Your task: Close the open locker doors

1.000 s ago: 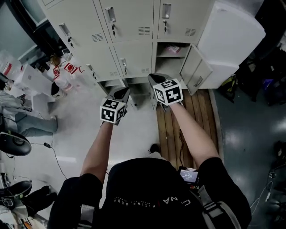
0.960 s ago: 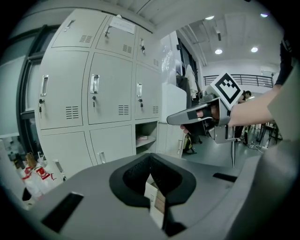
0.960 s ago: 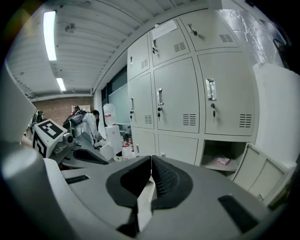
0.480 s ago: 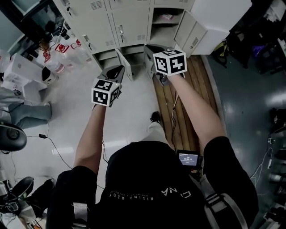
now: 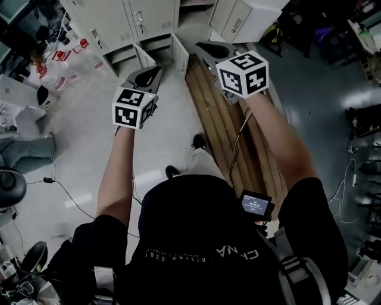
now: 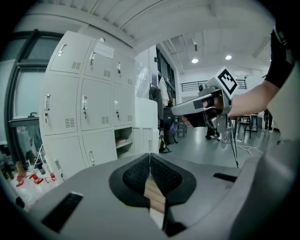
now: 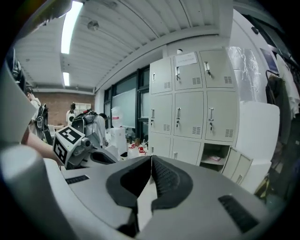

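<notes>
The cream lockers (image 5: 140,21) stand along the top edge of the head view, some way ahead of me. Two bottom-row doors (image 5: 177,55) hang open toward me, and another open door (image 5: 233,22) stands further right. The left gripper (image 5: 156,71) is held in the air, shut and empty. The right gripper (image 5: 203,47) is also shut with nothing in it. In the left gripper view the jaws (image 6: 150,155) meet, and an open compartment (image 6: 123,142) shows beyond them. In the right gripper view the jaws (image 7: 151,158) meet, with an open compartment (image 7: 213,157) and its door (image 7: 236,168) beyond.
Wooden planks (image 5: 238,137) lie on the floor under my right arm. Bottles and red-printed bags (image 5: 59,59) crowd the left, with a seated person's legs (image 5: 27,156) and a chair (image 5: 9,189). A big white cabinet (image 5: 262,11) stands right of the lockers. A cable (image 5: 65,193) trails across the floor.
The lockers have slid up toward the top edge of the head view and look farther off. Both grippers stayed shut; the right one shifted right and up in view.
</notes>
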`<state>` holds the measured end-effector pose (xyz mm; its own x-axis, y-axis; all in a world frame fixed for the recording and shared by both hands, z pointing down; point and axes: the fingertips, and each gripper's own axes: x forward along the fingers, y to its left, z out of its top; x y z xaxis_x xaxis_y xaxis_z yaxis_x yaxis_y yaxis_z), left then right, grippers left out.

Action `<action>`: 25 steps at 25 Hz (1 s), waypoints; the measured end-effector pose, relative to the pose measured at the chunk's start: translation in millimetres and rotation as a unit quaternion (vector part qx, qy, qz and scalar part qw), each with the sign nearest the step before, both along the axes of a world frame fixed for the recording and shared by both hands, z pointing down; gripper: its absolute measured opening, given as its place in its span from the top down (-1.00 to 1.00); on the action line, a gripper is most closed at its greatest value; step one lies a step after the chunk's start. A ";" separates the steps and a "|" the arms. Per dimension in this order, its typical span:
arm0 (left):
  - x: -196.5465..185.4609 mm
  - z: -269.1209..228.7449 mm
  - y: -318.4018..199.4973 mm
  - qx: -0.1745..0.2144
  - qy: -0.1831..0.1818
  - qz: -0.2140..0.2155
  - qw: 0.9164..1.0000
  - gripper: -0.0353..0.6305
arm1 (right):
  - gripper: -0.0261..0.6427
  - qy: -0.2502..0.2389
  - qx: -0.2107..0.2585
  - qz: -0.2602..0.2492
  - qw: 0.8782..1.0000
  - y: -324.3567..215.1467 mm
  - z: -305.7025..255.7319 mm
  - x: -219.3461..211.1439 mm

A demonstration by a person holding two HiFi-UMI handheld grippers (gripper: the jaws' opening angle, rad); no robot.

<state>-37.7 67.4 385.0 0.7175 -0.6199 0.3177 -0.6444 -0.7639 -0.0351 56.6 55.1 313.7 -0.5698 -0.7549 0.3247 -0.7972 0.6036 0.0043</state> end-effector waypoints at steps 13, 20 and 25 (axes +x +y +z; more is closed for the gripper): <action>50.3 -22.7 5.7 0.021 0.020 -0.042 0.999 0.83 | 0.83 0.023 0.052 0.051 0.997 15.0 -1.9 60.9; 74.5 -48.5 3.5 0.020 0.071 -0.059 0.996 0.83 | 0.83 0.048 0.078 0.044 0.995 -0.7 -8.0 71.9; 73.3 -55.9 -0.3 0.021 0.077 -0.074 0.994 0.83 | 0.83 0.045 0.080 0.038 0.995 -7.7 -7.8 69.9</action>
<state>35.6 67.0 329.1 0.6551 -0.7331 0.1828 -0.7502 -0.6598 0.0426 126.4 47.5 305.9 -0.4837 -0.8407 0.2436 -0.8324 0.5279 0.1688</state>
